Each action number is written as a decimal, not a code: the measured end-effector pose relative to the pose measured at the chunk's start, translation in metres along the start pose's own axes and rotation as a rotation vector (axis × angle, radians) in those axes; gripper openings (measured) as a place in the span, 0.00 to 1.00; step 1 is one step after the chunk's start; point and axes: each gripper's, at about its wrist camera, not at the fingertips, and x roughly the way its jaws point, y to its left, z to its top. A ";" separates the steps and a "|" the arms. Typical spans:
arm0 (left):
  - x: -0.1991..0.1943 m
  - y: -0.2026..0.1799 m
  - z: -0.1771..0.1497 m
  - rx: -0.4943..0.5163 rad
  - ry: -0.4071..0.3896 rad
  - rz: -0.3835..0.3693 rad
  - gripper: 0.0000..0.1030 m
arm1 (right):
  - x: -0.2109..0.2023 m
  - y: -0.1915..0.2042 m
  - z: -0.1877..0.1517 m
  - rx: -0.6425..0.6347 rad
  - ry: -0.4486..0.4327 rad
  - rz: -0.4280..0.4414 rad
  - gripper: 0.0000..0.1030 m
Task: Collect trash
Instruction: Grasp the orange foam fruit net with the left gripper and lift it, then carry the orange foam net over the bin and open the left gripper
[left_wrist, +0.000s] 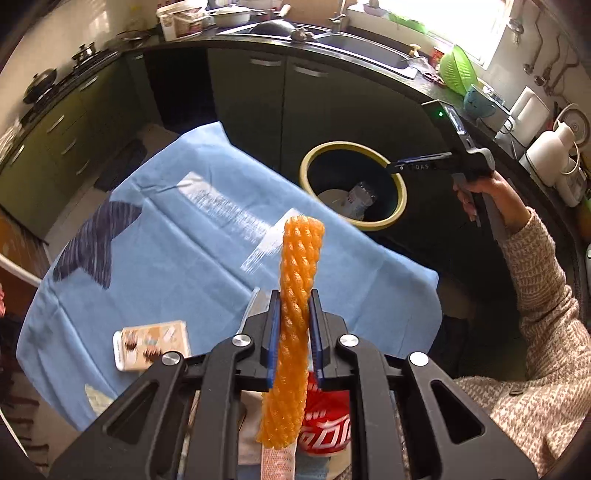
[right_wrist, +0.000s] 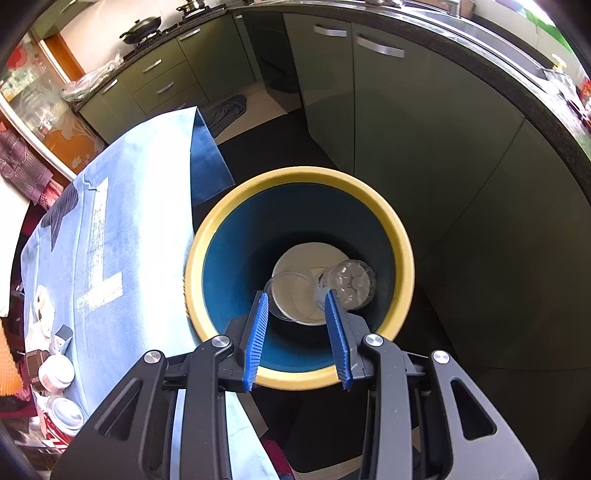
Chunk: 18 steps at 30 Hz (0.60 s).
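**Mei:** Left tongs (left_wrist: 295, 325) are clenched on the orange foam net sleeve (left_wrist: 295, 291), gripped around its middle so both ends stick out, one toward the far side, one drooping near the camera. It hangs above the blue cloth on the worktop (left_wrist: 177, 229).

**Jun:** So the step in hand looks like carrying it to the bin. How to do it well?

**Mei:** Keep the squeeze steady; that foam is soft, springy mesh and I'd expect it to slip if the grip eases. Bring it right over the mouth of the bin (left_wrist: 400, 192) before letting go, since something so light may drift or catch on the rim.

**Jun:** What remains on the worktop?

**Mei:** At the near left, a flat printed carton (left_wrist: 151, 345); directly under the sleeve, a red soda can (left_wrist: 328, 424), smooth metal.

**Jun:** And to the right?

**Mei:** Right tongs (right_wrist: 299, 336) are released, jaws apart and grasping nothing, poised over the bin, a round tub with a yellow rim and dark blue inside. At its bottom lie a clear, crinkled plastic bottle (right_wrist: 349, 282) and a white round lid (right_wrist: 303, 288).
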 end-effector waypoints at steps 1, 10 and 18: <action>0.009 -0.008 0.015 0.018 0.001 -0.008 0.14 | -0.002 -0.006 -0.002 0.009 -0.004 0.003 0.32; 0.117 -0.068 0.139 0.119 0.005 -0.062 0.14 | -0.025 -0.049 -0.027 0.060 -0.026 0.009 0.32; 0.184 -0.083 0.183 0.095 0.001 -0.016 0.49 | -0.046 -0.065 -0.045 0.075 -0.045 0.012 0.32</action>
